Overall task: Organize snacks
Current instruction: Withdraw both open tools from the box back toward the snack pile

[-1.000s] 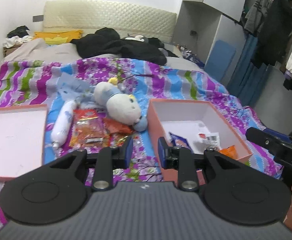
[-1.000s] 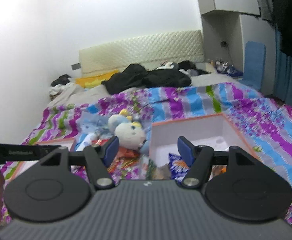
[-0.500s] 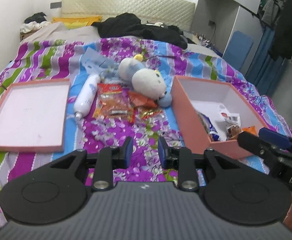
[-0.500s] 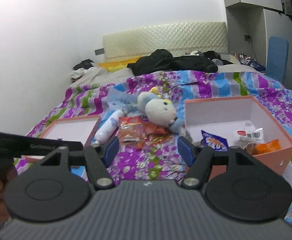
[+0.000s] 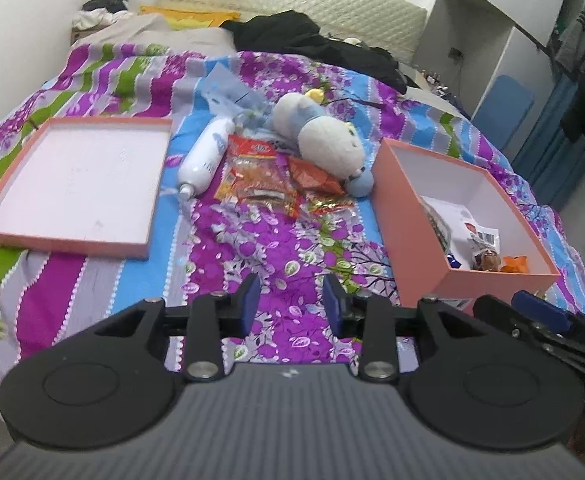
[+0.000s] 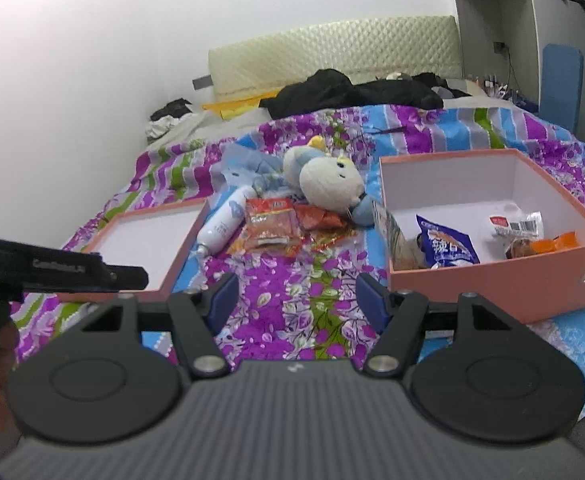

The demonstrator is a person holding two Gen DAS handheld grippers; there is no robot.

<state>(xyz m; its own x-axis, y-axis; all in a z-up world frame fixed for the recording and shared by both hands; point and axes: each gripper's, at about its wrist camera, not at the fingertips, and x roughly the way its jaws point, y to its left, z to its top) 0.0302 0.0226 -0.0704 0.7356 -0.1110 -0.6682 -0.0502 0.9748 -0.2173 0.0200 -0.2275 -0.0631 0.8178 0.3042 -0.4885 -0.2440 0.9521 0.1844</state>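
Note:
An orange snack bag [image 5: 258, 176] [image 6: 269, 224], a red packet [image 5: 312, 174] [image 6: 318, 217] and a small gold-red wrapper [image 5: 329, 204] lie on the bedspread mid-bed. A pink open box [image 5: 408, 216] [image 6: 492, 276] at the right holds a blue snack bag [image 6: 446, 245] and several small packets [image 5: 482, 240]. My left gripper [image 5: 288, 302] is open and empty, above the bedspread short of the snacks. My right gripper [image 6: 295, 300] is open wider and empty, left of the box.
The pink box lid [image 5: 72, 176] [image 6: 148, 240] lies upturned at the left. A white bottle [image 5: 206, 156] [image 6: 222, 226] and a plush toy [image 5: 320, 136] [image 6: 328, 184] lie beside the snacks. Black clothes [image 5: 312, 44] are piled near the headboard.
Both grippers have risen and pulled back, tilting down, so more of the bed and box shows. Both stay open and empty. The snacks have not moved.

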